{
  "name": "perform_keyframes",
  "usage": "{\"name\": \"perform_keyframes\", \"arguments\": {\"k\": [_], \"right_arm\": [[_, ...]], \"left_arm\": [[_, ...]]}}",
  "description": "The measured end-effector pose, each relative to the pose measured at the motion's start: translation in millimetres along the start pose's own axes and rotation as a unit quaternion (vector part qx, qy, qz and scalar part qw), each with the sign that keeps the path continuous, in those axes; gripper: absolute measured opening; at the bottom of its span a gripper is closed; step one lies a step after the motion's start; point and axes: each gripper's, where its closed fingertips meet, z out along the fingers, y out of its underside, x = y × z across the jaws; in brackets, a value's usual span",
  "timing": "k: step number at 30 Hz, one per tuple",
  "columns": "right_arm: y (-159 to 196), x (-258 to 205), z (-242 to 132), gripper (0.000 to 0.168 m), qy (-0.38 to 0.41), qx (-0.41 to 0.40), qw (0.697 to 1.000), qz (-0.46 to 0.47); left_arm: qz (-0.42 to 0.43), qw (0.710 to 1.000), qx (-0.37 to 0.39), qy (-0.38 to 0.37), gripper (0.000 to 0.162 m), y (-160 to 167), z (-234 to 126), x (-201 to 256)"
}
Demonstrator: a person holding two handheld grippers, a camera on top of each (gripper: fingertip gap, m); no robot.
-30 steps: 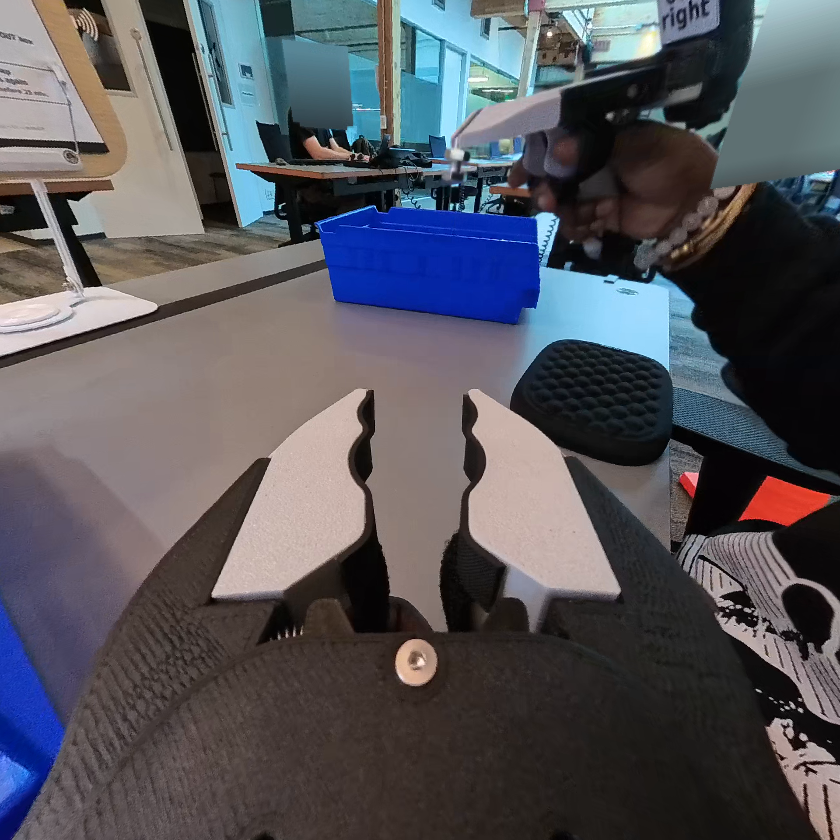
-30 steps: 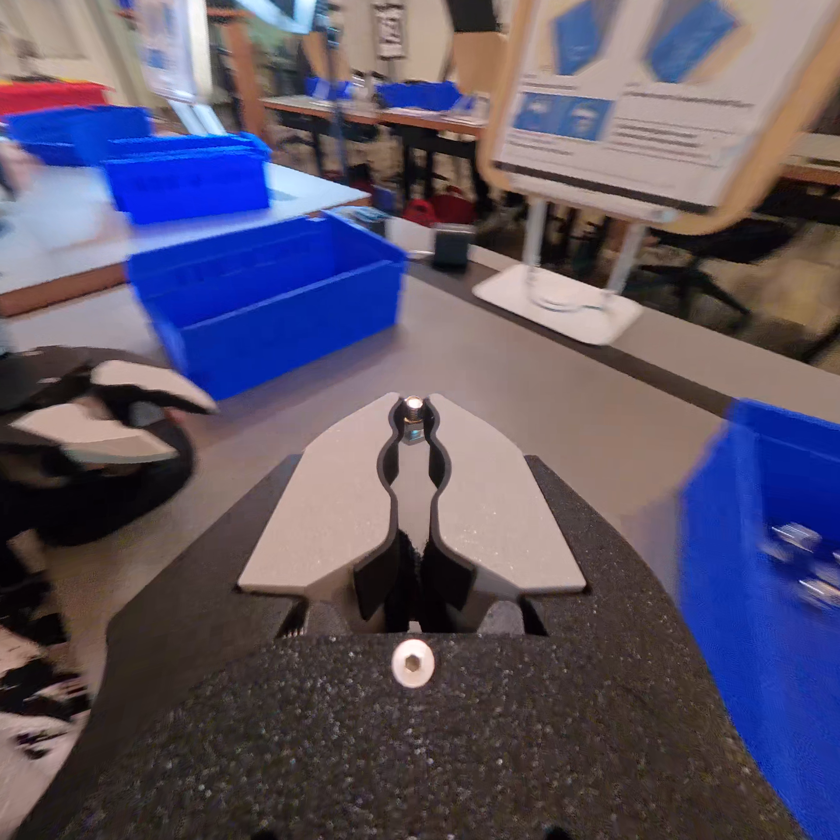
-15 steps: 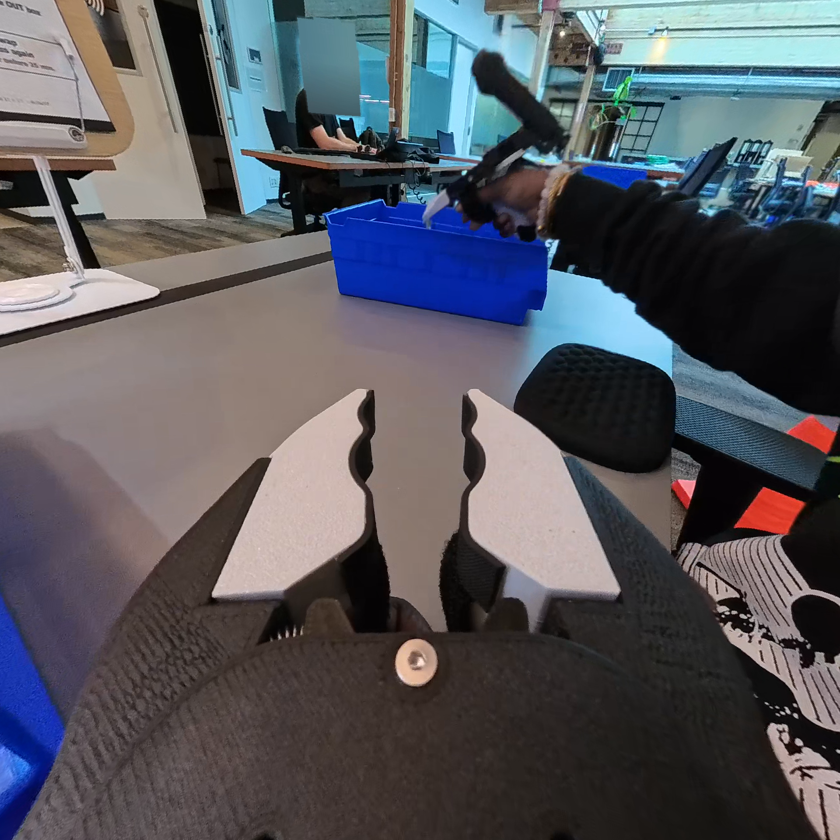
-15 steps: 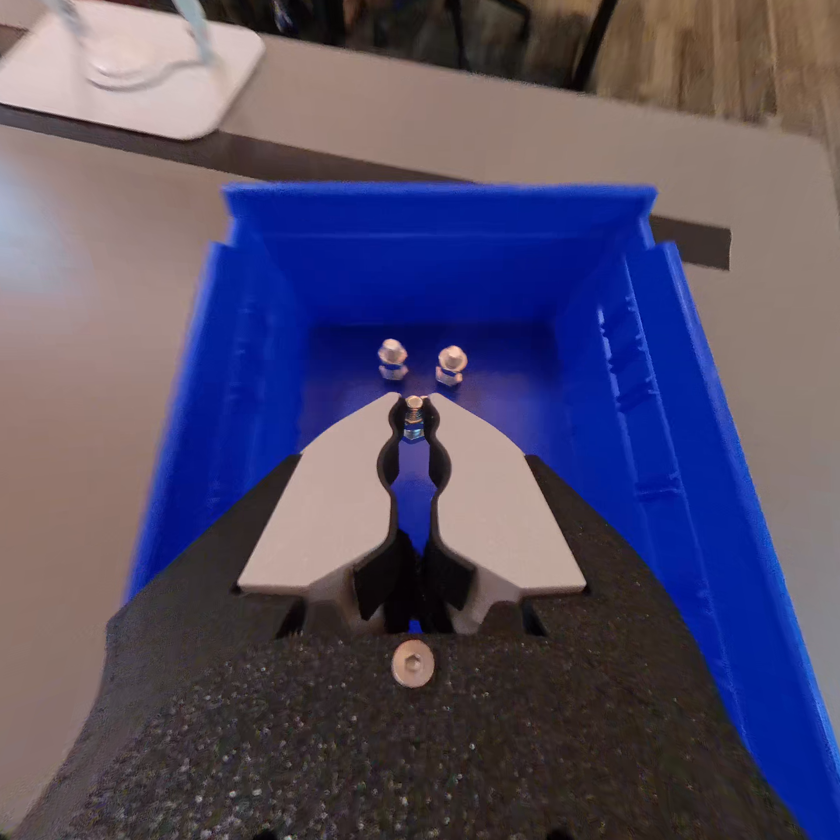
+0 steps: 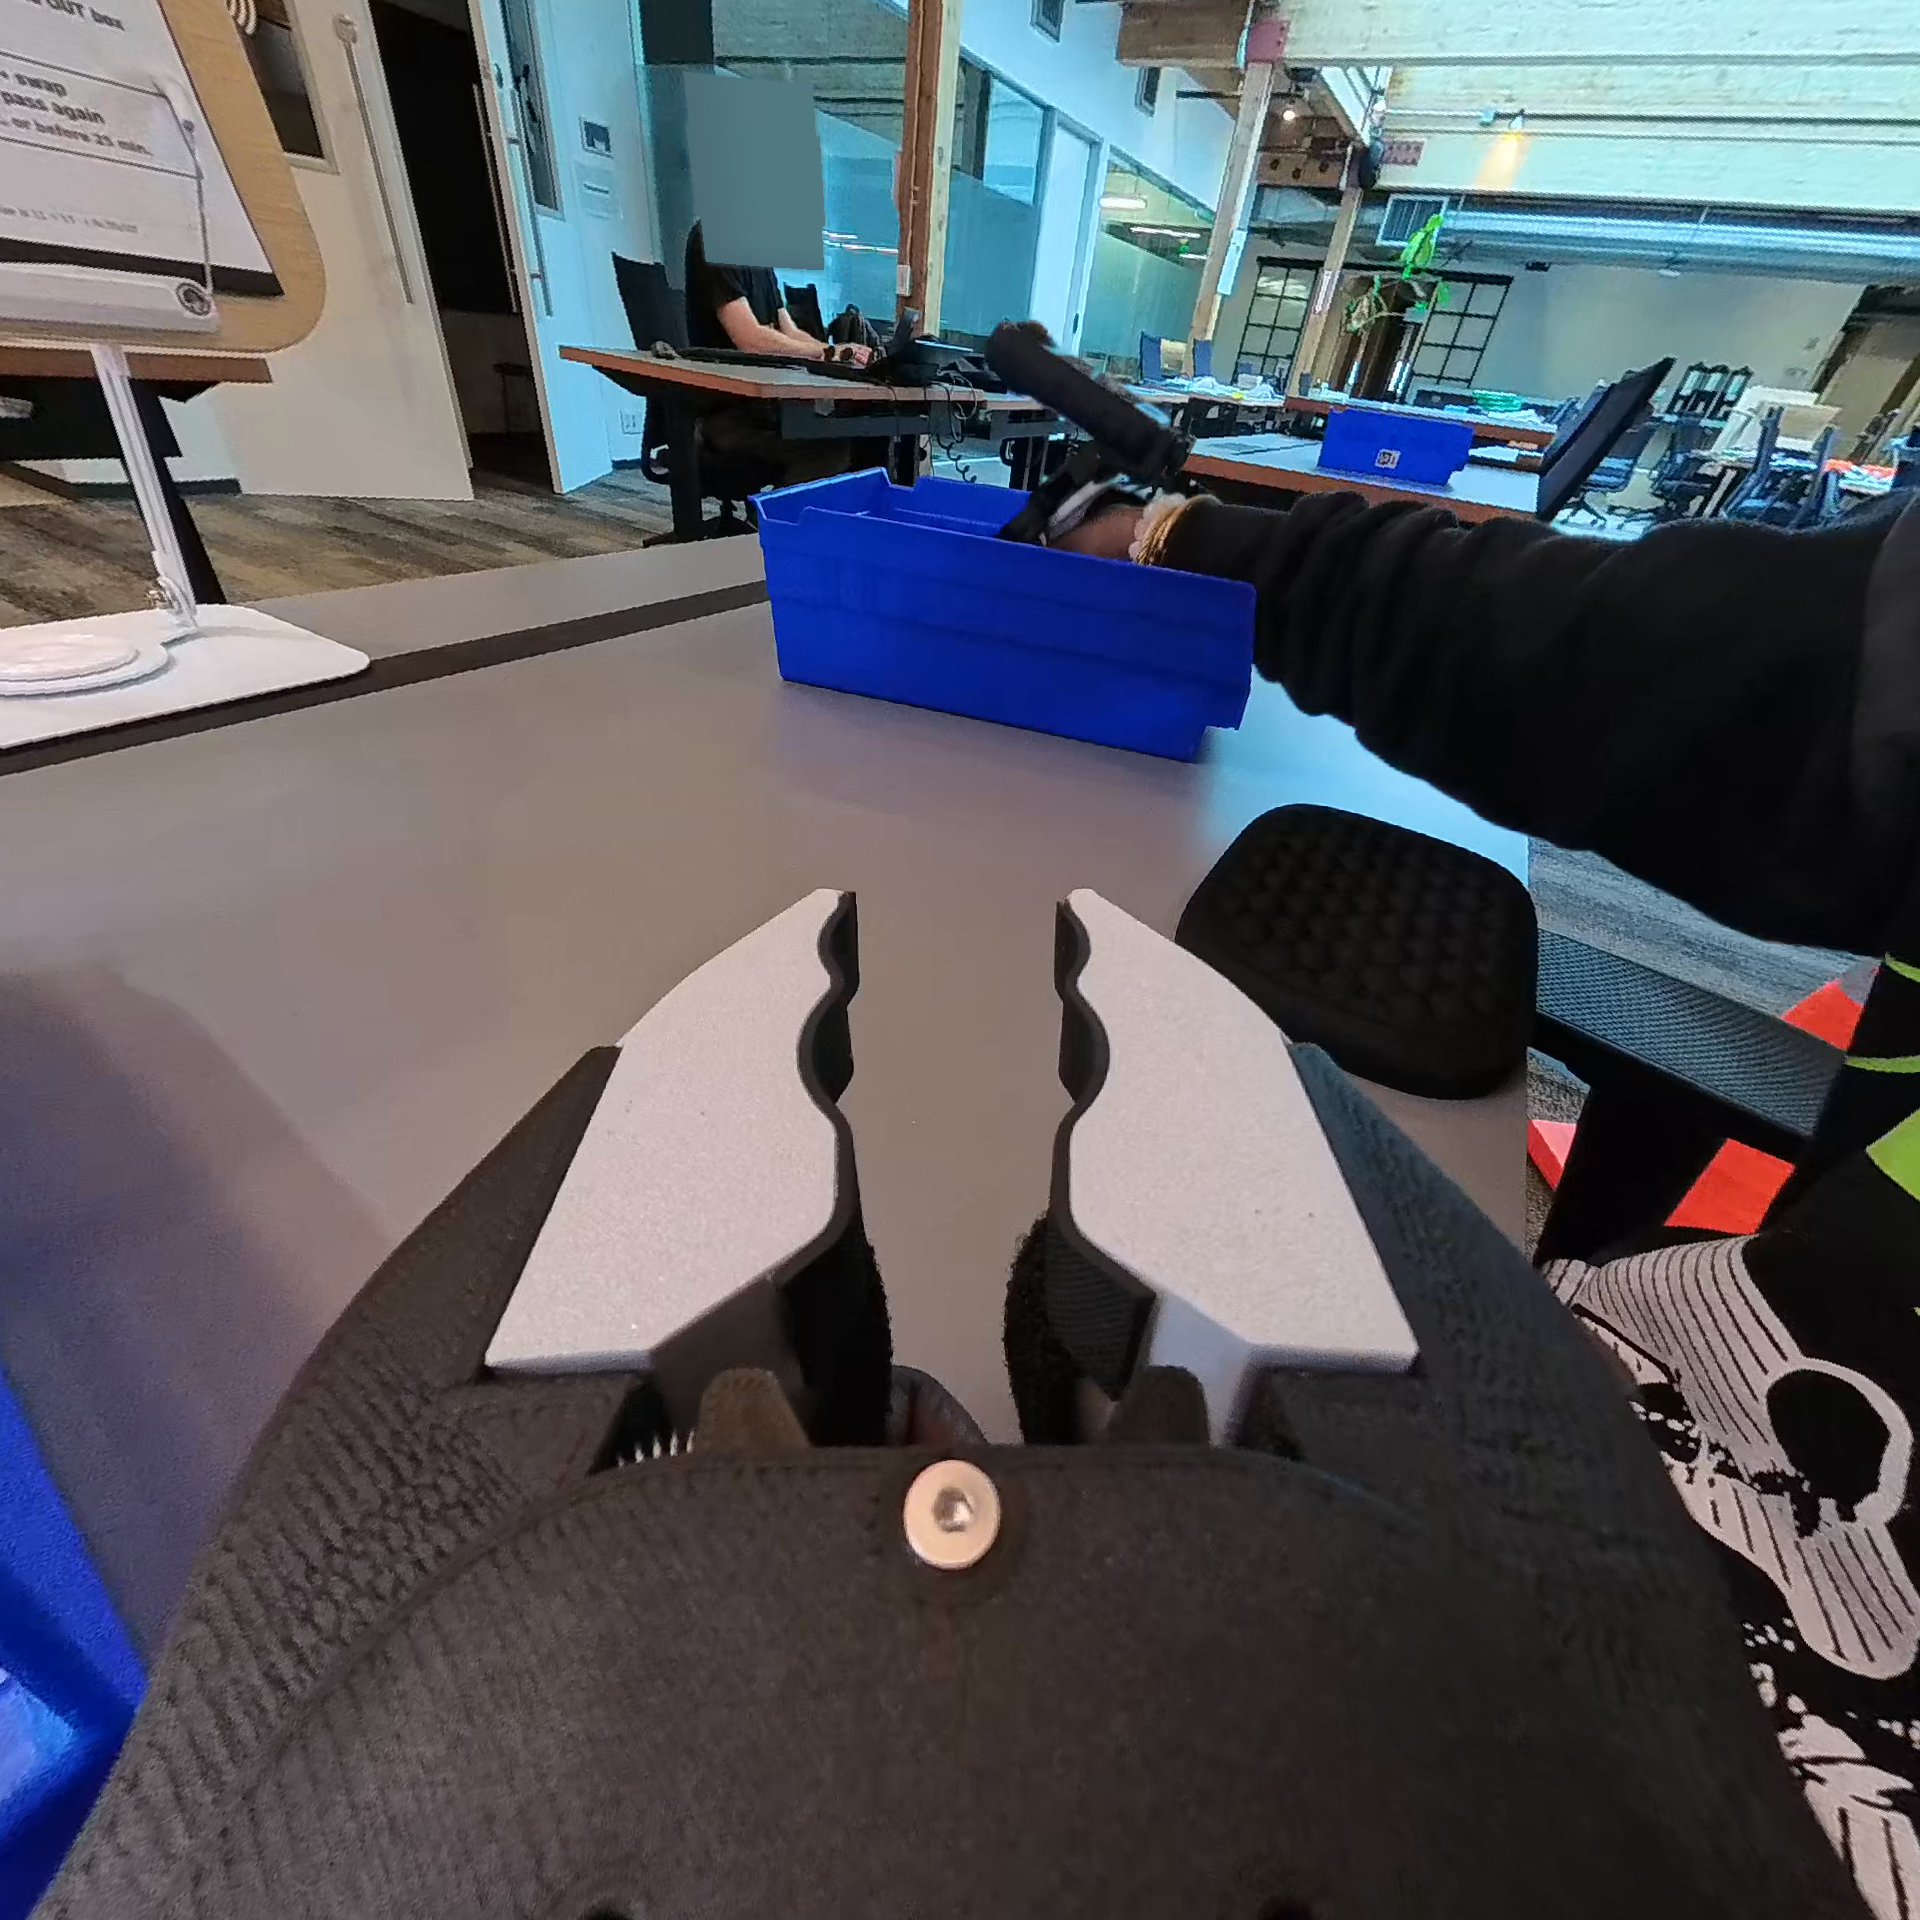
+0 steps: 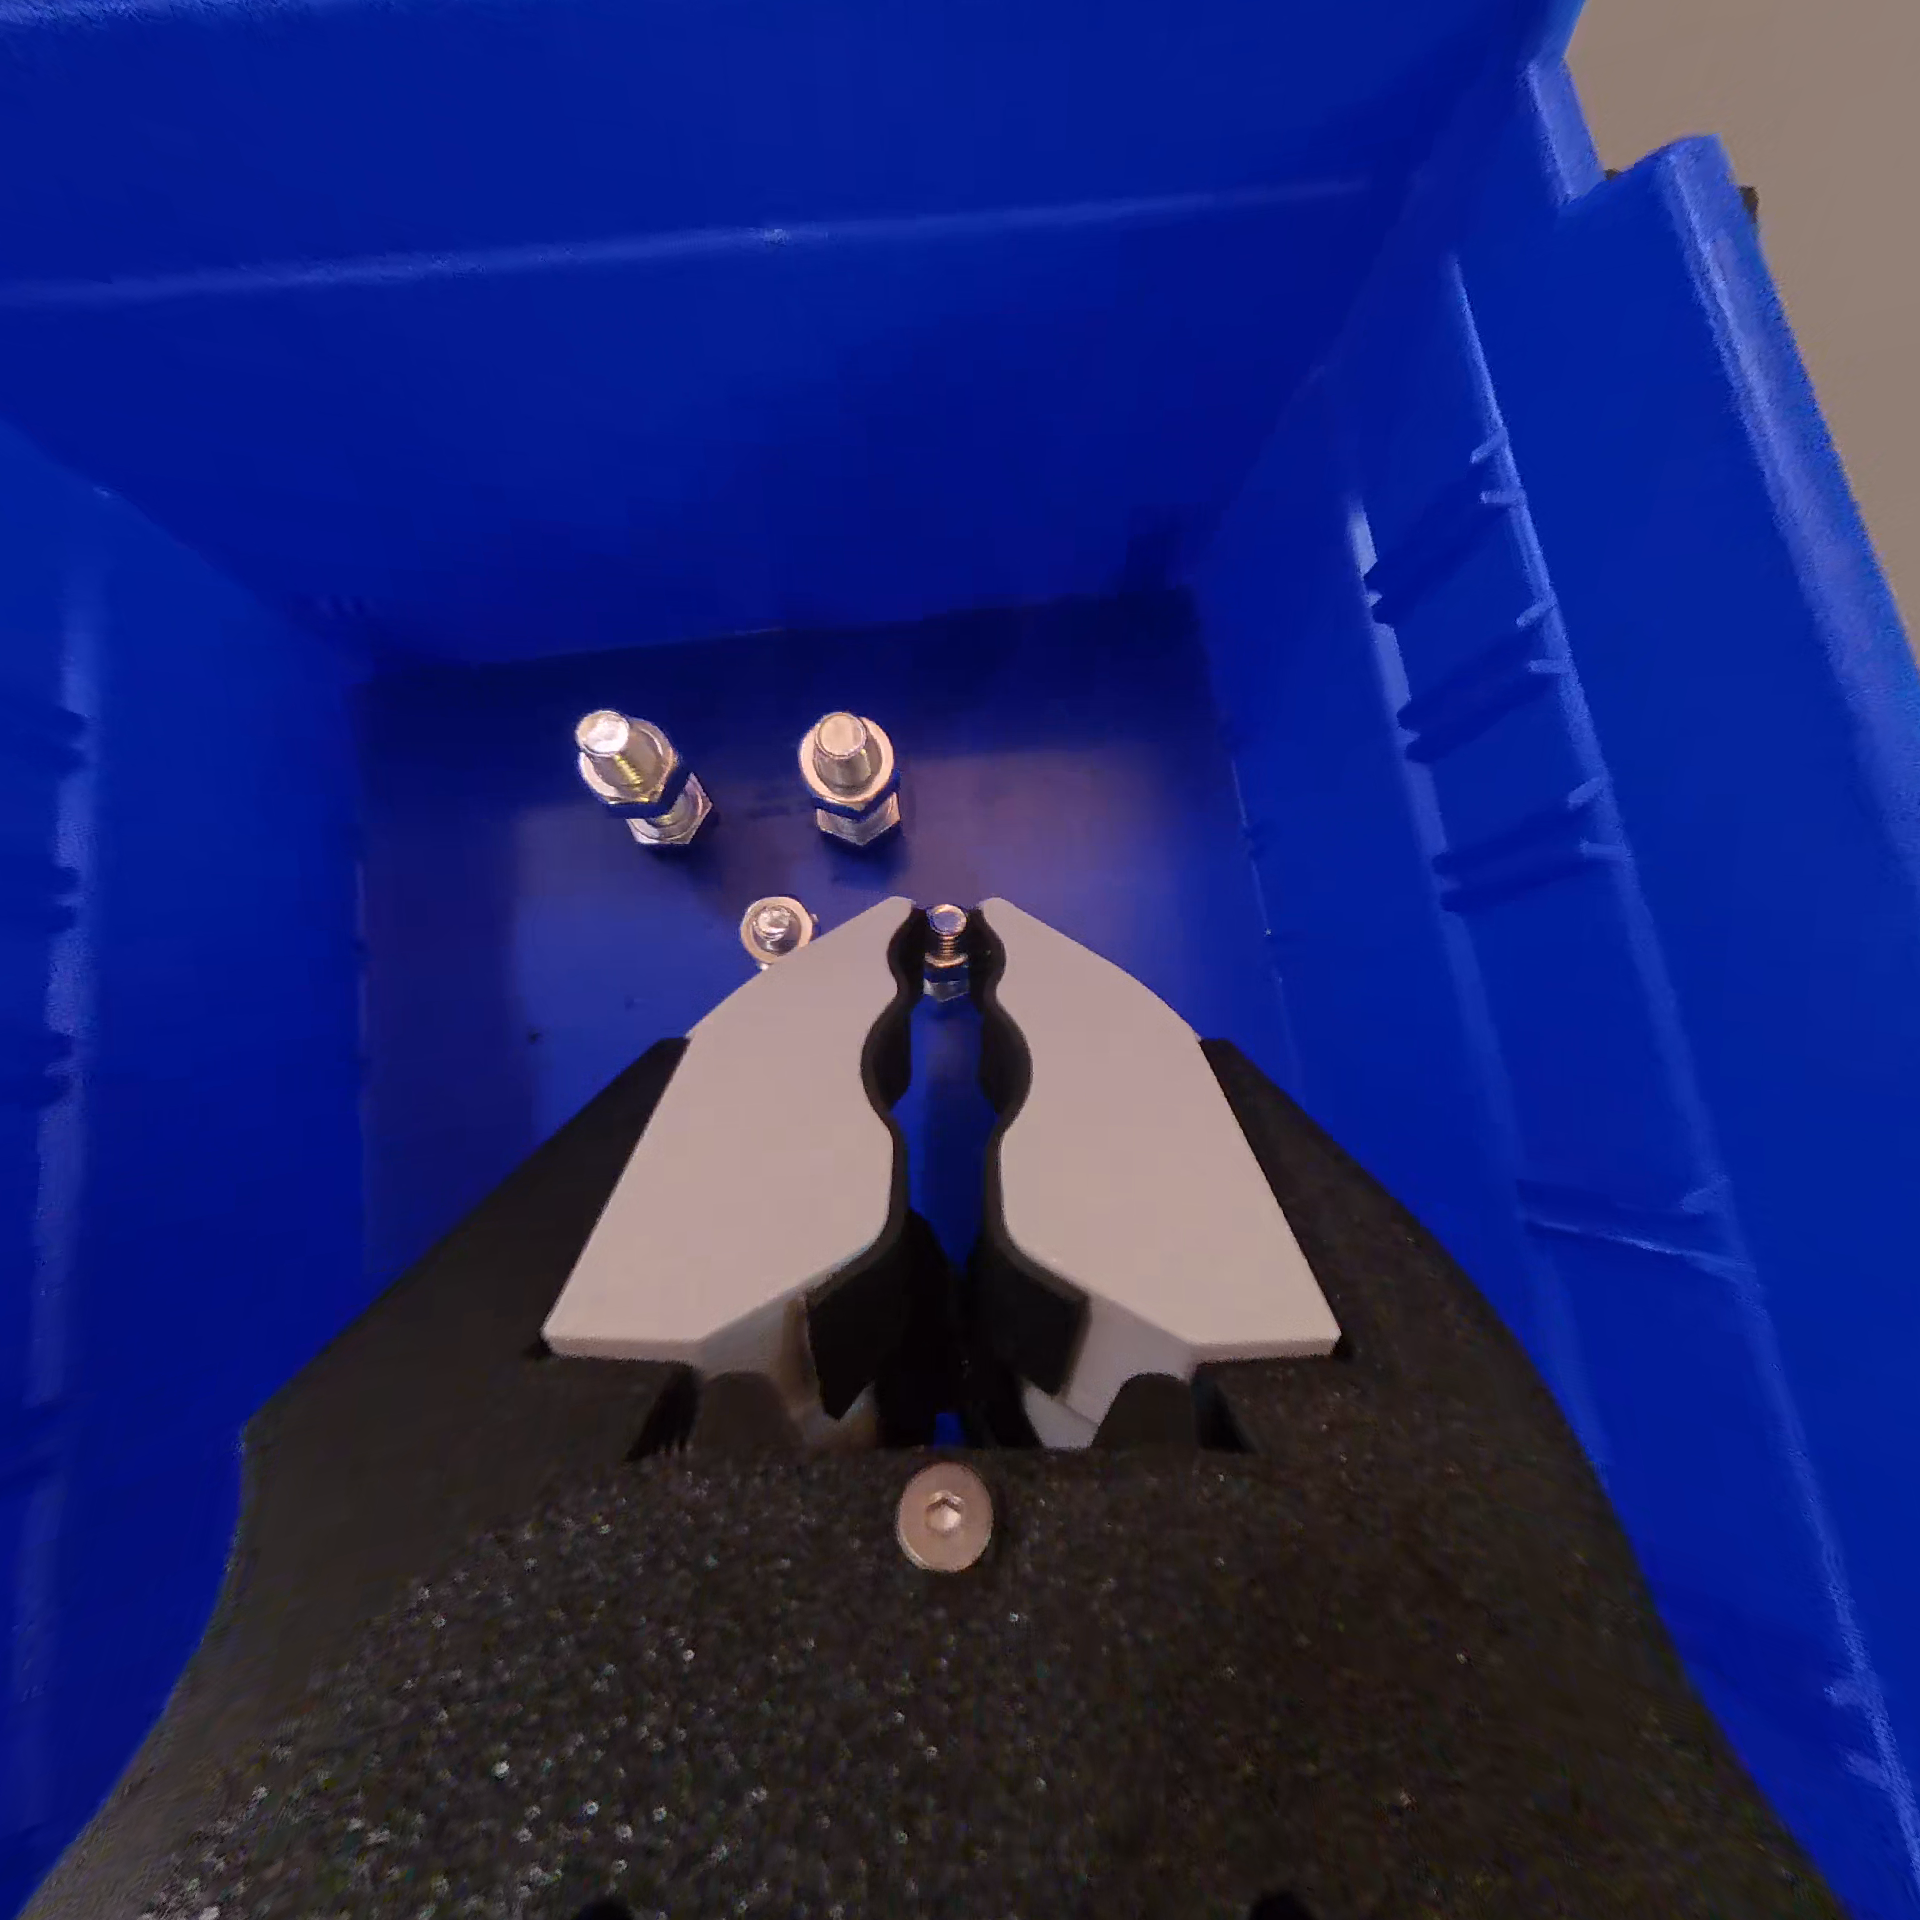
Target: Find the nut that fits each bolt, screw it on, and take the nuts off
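Right gripper (image 6: 943, 914) deep inside the blue bin (image 6: 1558, 727), fingers pinched on a small bolt (image 6: 943, 948) with a nut on it, held right at the tips with its long axis about upright, threaded end up. Just above the bin floor, judging by the view, so the coming move looks like a short drop straight down and a release. Beside the tips on the left, nearly touching the left finger, another small bolt-and-nut pair (image 6: 771, 928); farther toward the back wall, two larger bolts with nuts, one tilted (image 6: 639, 774), one upright (image 6: 847, 774). Little room on the left side, so some risk of knocking the near neighbour on opening. Left gripper (image 5: 956, 904) idle low over the grey desk (image 5: 468, 883), fingers spread wide and empty, well apart from the bin (image 5: 987, 634); a black textured pad (image 5: 1361, 945) to its right. Compared with half a second ago: right gripper lower and farther into the bin, walls now filling the view, third pair newly visible; left unchanged.
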Motion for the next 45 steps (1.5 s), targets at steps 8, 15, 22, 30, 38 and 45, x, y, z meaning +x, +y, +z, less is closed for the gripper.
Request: {"name": "perform_keyframes", "arguments": {"k": [8, 15, 22, 30, 38, 45], "right_arm": [[4, 2, -4, 0.013, -0.001, 0.010, 1.000, 0.012], [-21, -7, -49, 0.035, 0.005, 0.082, 0.996, 0.016], [-51, -96, -167, 0.062, -0.047, 0.269, 0.961, -0.046], [26, -251, -207, 0.058, -0.218, 0.336, 0.904, -0.148], [74, -278, -173, 0.055, -0.282, 0.276, 0.909, -0.135], [76, -279, -171, 0.052, -0.283, 0.275, 0.909, -0.137]], "left_arm": [[0.001, 1.000, 0.000, 0.000, 0.036, 0, 0, 0], [-0.001, 1.000, 0.001, 0.000, 0.036, 0, -1, -1], [0.000, 1.000, -0.002, 0.000, 0.036, 1, 0, -1], [0.004, 1.000, 0.009, -0.004, 0.036, -7, -4, 0], [0.031, 0.995, -0.043, -0.079, 0.037, -56, -63, -51], [-0.020, 0.931, -0.336, -0.137, 0.036, -7, -109, -147]]}}
